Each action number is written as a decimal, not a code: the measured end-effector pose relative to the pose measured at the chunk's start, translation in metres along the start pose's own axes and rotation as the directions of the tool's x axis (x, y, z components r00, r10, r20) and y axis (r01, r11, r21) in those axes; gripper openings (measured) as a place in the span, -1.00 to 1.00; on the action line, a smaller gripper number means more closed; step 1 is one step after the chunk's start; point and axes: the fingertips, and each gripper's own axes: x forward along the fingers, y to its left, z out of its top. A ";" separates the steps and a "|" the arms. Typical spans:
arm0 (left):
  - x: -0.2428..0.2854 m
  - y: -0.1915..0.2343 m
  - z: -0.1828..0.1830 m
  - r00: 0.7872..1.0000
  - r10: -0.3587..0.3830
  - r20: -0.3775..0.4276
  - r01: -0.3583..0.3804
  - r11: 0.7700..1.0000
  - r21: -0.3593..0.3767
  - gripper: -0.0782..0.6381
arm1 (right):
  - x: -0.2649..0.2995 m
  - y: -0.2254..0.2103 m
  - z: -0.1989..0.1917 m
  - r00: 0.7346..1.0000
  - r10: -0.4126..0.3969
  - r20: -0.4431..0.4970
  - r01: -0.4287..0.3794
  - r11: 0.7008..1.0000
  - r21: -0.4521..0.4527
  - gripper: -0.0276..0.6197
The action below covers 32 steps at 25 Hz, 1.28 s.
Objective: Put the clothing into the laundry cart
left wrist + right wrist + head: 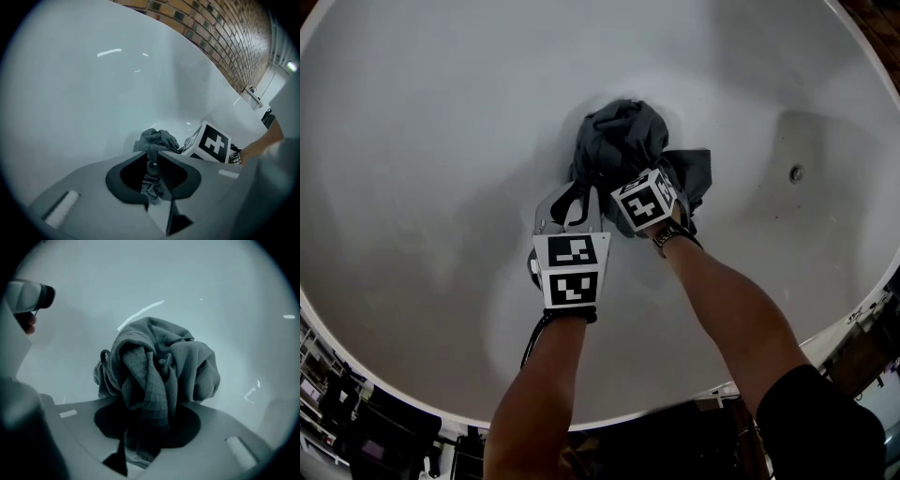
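A crumpled dark grey garment (623, 141) lies bunched on the bottom of a big white round tub (441, 141). Both grippers point steeply down at it, side by side. My left gripper (573, 204) is at the garment's left edge; in the left gripper view its jaws (153, 161) are shut on a thin fold of the grey cloth (157, 139). My right gripper (630, 176) sits on the near side of the heap; in the right gripper view a thick twisted bunch of the garment (157, 366) fills the gap of the jaws (149, 420), which are shut on it and mostly hidden by it.
The tub wall rises all round, with a small round fitting (796, 172) on its right side. A brick wall (220, 33) stands beyond the rim. Dark racks and clutter (337, 403) lie outside the near rim at lower left.
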 end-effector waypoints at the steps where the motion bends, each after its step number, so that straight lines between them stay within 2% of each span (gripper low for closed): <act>1: -0.003 -0.020 0.000 1.000 0.000 0.003 0.000 1.000 0.002 -0.59 | -0.012 -0.006 -0.016 1.000 0.003 0.008 -0.003 1.000 0.010 -0.47; 5: -0.025 -0.126 -0.001 0.999 0.008 0.044 -0.009 1.000 0.024 -0.61 | -0.075 -0.042 -0.089 0.997 -0.002 0.073 0.000 1.000 0.024 -0.51; 7: -0.064 -0.147 -0.026 0.997 0.013 0.070 -0.014 1.000 0.022 -0.62 | -0.101 -0.015 -0.119 0.994 -0.010 0.105 0.009 1.000 0.014 -0.51; 10: -0.138 -0.162 -0.074 0.992 0.023 0.124 -0.026 0.999 0.026 -0.63 | -0.137 0.048 -0.155 0.987 -0.025 0.160 0.028 1.000 -0.014 -0.52; 12: -0.162 -0.168 -0.091 0.988 0.033 0.152 -0.038 0.999 0.030 -0.63 | -0.147 0.069 -0.168 0.983 -0.022 0.183 0.028 0.999 -0.028 -0.52; 15: -0.169 -0.171 -0.092 0.985 0.039 0.167 -0.044 0.999 0.028 -0.63 | -0.155 0.072 -0.169 0.979 -0.019 0.201 0.027 0.999 -0.036 -0.52; 18: -0.199 -0.181 -0.080 0.983 0.036 0.180 -0.040 0.999 0.020 -0.64 | -0.193 0.080 -0.162 0.974 -0.025 0.224 0.035 0.998 -0.045 -0.53; 23: -0.271 -0.206 -0.063 0.980 0.036 0.196 -0.039 0.999 0.012 -0.64 | -0.276 0.106 -0.154 0.967 -0.027 0.254 0.046 0.997 -0.068 -0.53; 27: -0.333 -0.221 -0.039 0.972 0.051 0.228 -0.055 0.998 0.014 -0.64 | -0.342 0.127 -0.136 0.951 -0.023 0.309 0.048 0.996 -0.075 -0.53; 32: -0.410 -0.229 -0.022 0.960 0.080 0.268 -0.081 0.997 -0.010 -0.64 | -0.424 0.171 -0.126 0.937 0.001 0.349 0.038 0.994 -0.104 -0.53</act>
